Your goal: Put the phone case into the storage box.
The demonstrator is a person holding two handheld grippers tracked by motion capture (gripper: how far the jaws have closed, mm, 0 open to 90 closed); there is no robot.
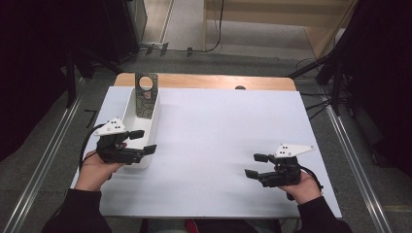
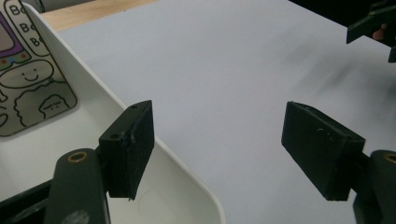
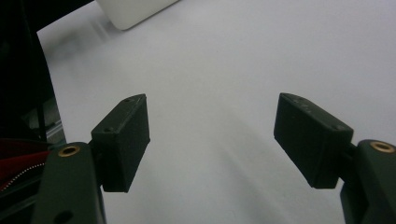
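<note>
A white rectangular tray [image 1: 131, 116] lies on the left of the white sheet, and a flat card with cartoon drawings [image 1: 146, 95] leans against its far end. My left gripper [image 1: 143, 141] is open at the tray's near right corner, one jaw over the tray's inside and one outside it. In the left gripper view the tray rim [image 2: 140, 126] runs between the jaws, the card [image 2: 28, 84] at far left. My right gripper [image 1: 256, 165] is open and empty above the bare sheet at the right front. The tray's corner [image 3: 135, 11] appears far off in the right gripper view.
A white sheet [image 1: 218, 136] covers most of a wooden table [image 1: 218, 81]. Metal rails [image 1: 357, 165] run along both sides of the table on the floor. Cables lie on the floor at the back. My right gripper [image 2: 373, 28] is visible at the top right of the left gripper view.
</note>
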